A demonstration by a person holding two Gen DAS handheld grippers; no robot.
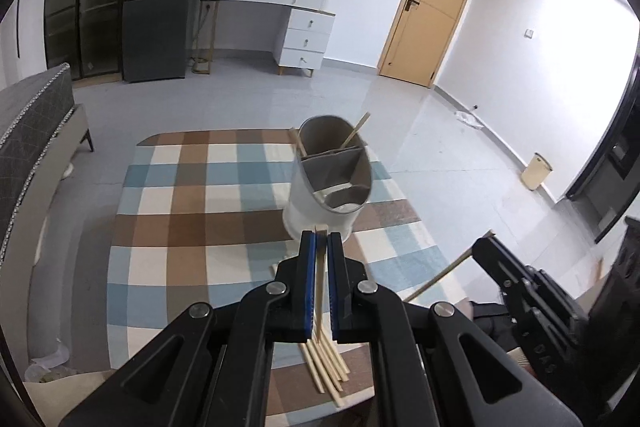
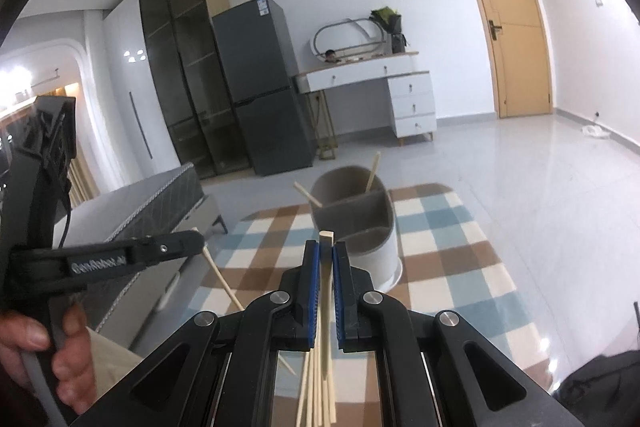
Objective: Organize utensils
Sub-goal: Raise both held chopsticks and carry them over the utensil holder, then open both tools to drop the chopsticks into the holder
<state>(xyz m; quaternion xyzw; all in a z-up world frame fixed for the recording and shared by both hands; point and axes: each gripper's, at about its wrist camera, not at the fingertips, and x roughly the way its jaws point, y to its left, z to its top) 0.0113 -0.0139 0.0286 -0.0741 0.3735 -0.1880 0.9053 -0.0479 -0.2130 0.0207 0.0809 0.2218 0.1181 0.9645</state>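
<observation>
Nearest, the left tongs (image 1: 321,239) are closed on one pale chopstick (image 1: 320,267), and the right tongs (image 2: 326,247) are clamped on another chopstick (image 2: 327,267). Beneath them a loose bundle of chopsticks (image 1: 326,371) lies on the checked cloth of the worktop (image 1: 192,227). Farther off stands the white divided utensil holder (image 1: 328,183), two chopsticks (image 1: 356,133) leaning in its rear compartment.

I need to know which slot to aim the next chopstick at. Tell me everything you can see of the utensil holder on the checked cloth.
The utensil holder is an oval tub, white outside and grey inside, apparently plastic. It stands upright on the checked cloth. Dividers split it into a rounded far compartment and nearer ones. Two chopsticks lean in the far compartment, tips above the rim; the nearer compartments look empty. No gripper touches it.
</observation>
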